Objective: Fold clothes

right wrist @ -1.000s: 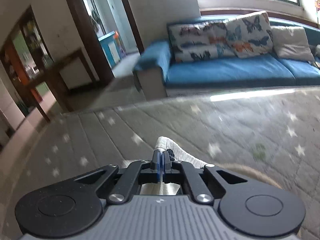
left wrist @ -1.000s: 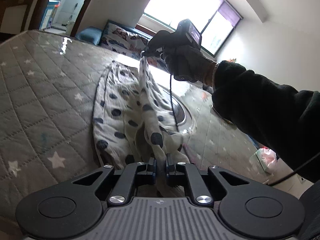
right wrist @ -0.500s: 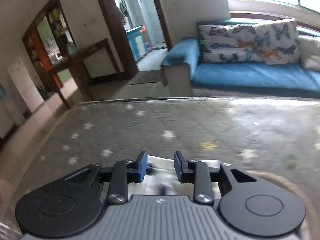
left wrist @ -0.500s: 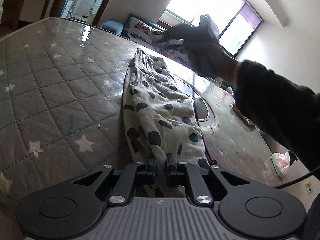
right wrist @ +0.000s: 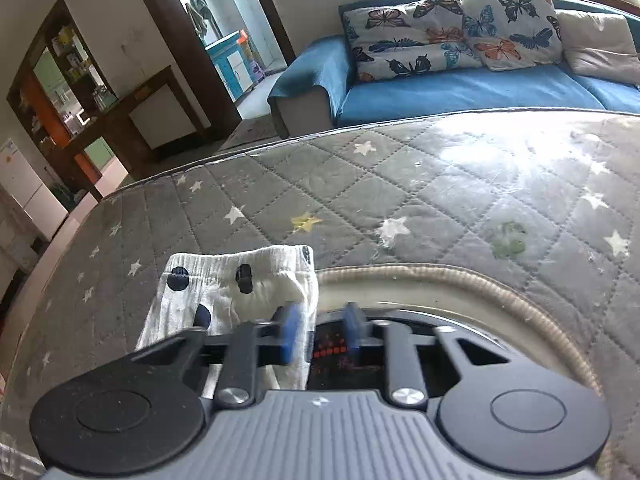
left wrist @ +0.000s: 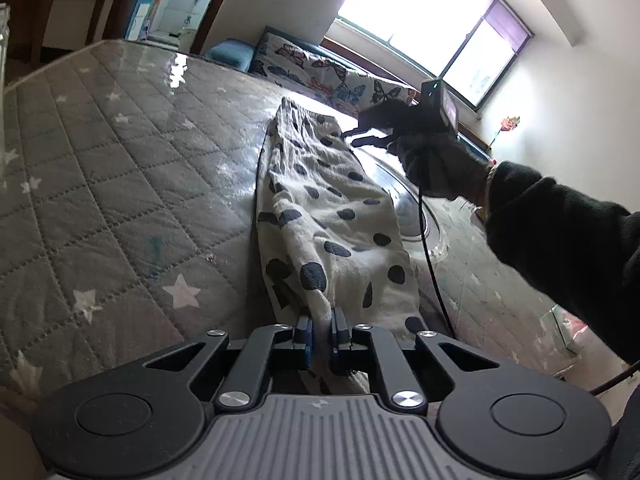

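Observation:
A white garment with dark polka dots (left wrist: 332, 216) lies stretched out lengthwise on the grey quilted star-patterned table cover (left wrist: 120, 168). My left gripper (left wrist: 320, 326) is shut on the garment's near end. My right gripper (right wrist: 320, 328) is open and empty just above the garment's far end (right wrist: 236, 292), which lies flat on the cover. In the left wrist view the right gripper (left wrist: 352, 138) hovers beside the far end, held by a gloved hand.
A round inset with a rope-like rim (right wrist: 520, 292) and a red-lit display (right wrist: 332, 350) sits right of the garment. A blue sofa with butterfly cushions (right wrist: 460, 80) stands beyond the table edge. A dark wooden cabinet (right wrist: 132, 120) stands at left.
The right gripper lowered the garment's far end onto the table, opened and let go. The garment went from hanging stretched in the air to lying flat. The left gripper kept its grip.

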Motion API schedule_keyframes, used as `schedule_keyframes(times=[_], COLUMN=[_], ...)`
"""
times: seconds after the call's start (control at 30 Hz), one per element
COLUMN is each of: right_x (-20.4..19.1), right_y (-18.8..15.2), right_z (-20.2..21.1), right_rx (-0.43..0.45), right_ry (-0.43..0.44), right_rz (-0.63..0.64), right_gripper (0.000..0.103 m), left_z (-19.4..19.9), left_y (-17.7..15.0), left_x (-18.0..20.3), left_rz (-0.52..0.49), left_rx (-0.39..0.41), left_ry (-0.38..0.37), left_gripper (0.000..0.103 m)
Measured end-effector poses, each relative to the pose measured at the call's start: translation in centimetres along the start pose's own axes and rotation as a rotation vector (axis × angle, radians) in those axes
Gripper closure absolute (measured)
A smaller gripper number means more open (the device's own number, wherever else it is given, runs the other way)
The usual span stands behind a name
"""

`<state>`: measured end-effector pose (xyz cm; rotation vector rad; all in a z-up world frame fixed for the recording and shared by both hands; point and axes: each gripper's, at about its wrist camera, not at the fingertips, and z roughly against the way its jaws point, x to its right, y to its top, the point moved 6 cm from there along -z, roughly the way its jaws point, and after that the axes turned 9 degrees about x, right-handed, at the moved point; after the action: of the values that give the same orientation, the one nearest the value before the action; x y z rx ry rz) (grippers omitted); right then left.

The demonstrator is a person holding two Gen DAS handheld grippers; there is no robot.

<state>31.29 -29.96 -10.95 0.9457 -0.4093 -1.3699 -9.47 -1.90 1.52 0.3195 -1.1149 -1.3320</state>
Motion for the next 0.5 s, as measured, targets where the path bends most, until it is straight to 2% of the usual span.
schedule_keyframes(times=[0.1,0.23,0.37,0.5], right_x=[0.0,-0.1,-0.1,-0.5], right_y=[0.0,-0.1,-0.1,-1.2], right_z=[0.7,1.6,2.5,5.4], right_rx=[0.004,0.01,0.016,0.006], right_ry=[0.015,0.036,0.056,0.094], right_rz=[0.019,0.044,0.069,0.13], right_gripper=[0.101,0.097,0.091,0.084], left_z=[0.7,0.5,0.7,1.3], left_y=[0.4,-0.1,0.1,0.8], left_x=[-0.3,-1.5,-1.2,-1.1], left_rz=[0.013,0.046,0.012,-0.007], left_rx=[0.02,-0.026,-0.033,-0.021], left_ry=[0.032,0.069,0.058,0.059], left_gripper=[0.094,0.094,0.082,0.078])
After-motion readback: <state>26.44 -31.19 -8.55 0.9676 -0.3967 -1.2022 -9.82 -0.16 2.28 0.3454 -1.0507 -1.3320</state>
